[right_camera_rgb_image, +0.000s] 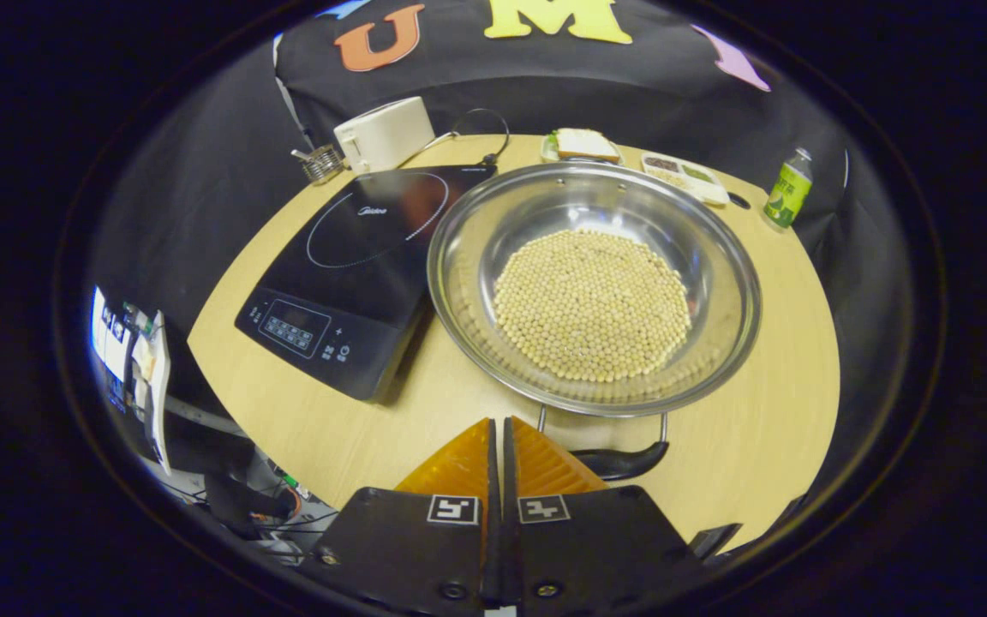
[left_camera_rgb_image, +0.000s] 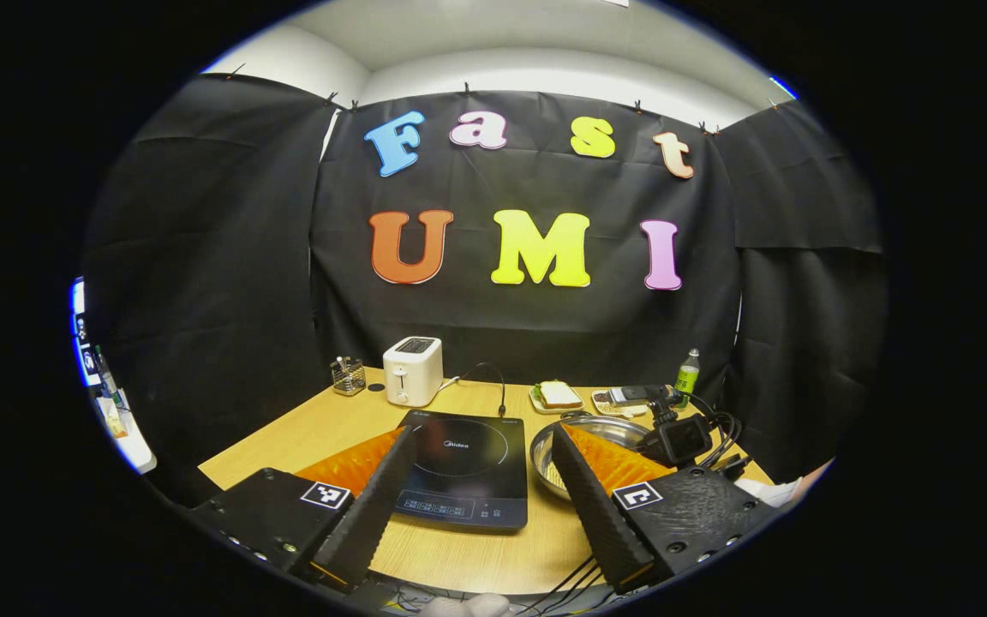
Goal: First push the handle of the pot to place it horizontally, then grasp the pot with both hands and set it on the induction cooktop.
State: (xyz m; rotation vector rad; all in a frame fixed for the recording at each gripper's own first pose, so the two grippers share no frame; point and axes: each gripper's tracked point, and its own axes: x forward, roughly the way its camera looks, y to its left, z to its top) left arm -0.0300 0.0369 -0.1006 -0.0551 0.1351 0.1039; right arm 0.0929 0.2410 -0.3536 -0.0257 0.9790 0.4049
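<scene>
A wide steel pot holding pale round beans stands on the wooden table, right of the black induction cooktop. Its dark loop handle lies low at the pot's near side. My right gripper is shut with nothing between its fingers, and its tips sit just left of the handle's middle, close to the pot's rim. In the left gripper view my left gripper is open above the table's near edge, facing the cooktop. The pot lies to its right, partly hidden behind one finger.
A white toaster and a wire utensil holder stand at the back left. A plate with a sandwich, a small food tray and a green bottle line the back right. The cooktop's cord loops behind it.
</scene>
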